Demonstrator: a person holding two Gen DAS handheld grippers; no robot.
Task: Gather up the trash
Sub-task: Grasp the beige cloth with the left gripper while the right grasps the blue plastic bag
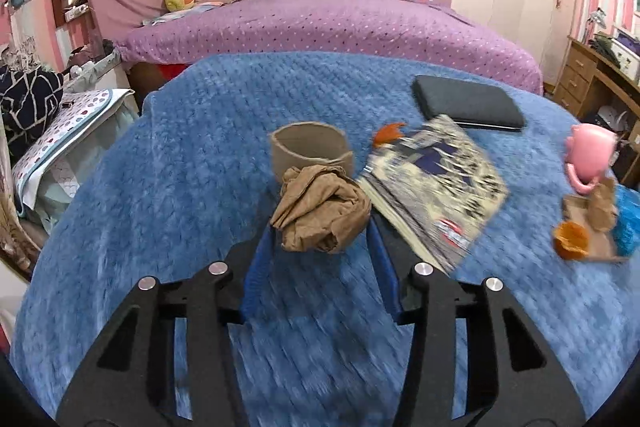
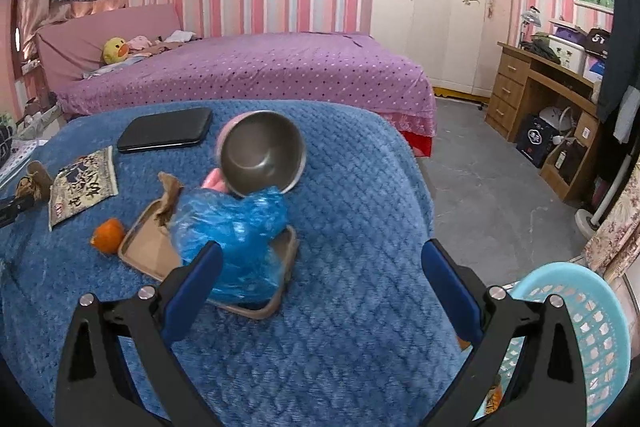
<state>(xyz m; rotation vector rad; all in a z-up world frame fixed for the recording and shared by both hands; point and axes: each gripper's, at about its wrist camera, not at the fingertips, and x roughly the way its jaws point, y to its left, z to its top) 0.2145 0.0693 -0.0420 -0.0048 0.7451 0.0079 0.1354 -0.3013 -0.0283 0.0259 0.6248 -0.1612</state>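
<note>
My left gripper (image 1: 320,227) is shut on a crumpled brown paper ball (image 1: 320,213), held above the blue blanket. A cardboard tape ring (image 1: 310,151) stands just beyond it. My right gripper (image 2: 322,267) is open and empty, its left finger against a crumpled blue plastic bag (image 2: 236,231) that lies in a flat cardboard tray (image 2: 148,251). An orange peel (image 2: 108,235) lies left of the tray, and torn brown paper (image 2: 170,197) sticks up in it. A light blue trash basket (image 2: 576,339) stands at the lower right, off the table.
A blue blanket (image 2: 340,327) covers the table. On it lie a magazine (image 1: 436,183), a black case (image 1: 468,103), another orange peel (image 1: 388,133) and a pink cup with a metal inside (image 2: 260,157). A purple bed (image 2: 260,71) stands behind, a wooden desk (image 2: 540,95) at right.
</note>
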